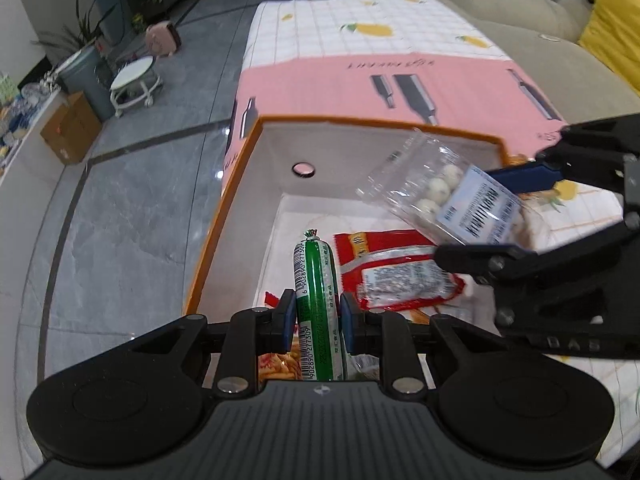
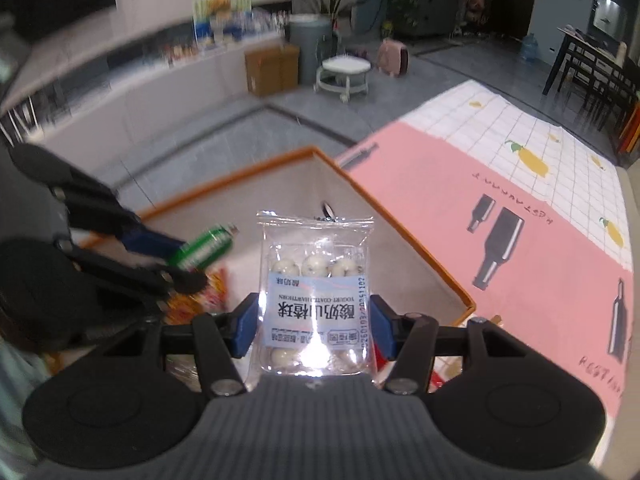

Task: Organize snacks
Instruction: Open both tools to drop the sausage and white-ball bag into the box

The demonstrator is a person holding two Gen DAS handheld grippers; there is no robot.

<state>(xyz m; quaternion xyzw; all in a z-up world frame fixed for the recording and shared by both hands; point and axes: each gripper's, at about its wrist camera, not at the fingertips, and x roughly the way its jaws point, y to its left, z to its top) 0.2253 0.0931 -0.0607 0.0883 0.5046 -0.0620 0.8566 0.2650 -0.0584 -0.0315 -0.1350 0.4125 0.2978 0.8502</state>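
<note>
My left gripper (image 1: 318, 316) is shut on a green sausage stick (image 1: 316, 292) and holds it over the near end of an orange-rimmed storage box (image 1: 248, 148). My right gripper (image 2: 314, 326) is shut on a clear bag of white yogurt hawthorn balls (image 2: 316, 280), held above the same box (image 2: 400, 216). In the left wrist view that bag (image 1: 436, 188) hangs at the right above a red snack packet (image 1: 396, 268) lying on the box floor. In the right wrist view the sausage stick (image 2: 206, 246) and the left gripper (image 2: 188, 262) appear at the left.
The box stands on a table with a pink and white lemon-print cloth (image 1: 360, 68). A beige sofa (image 1: 520, 32) with a yellow cushion (image 1: 612, 28) lies beyond. On the grey tiled floor stand a cardboard box (image 1: 70, 128), a white round stool (image 1: 134, 80) and a grey bin.
</note>
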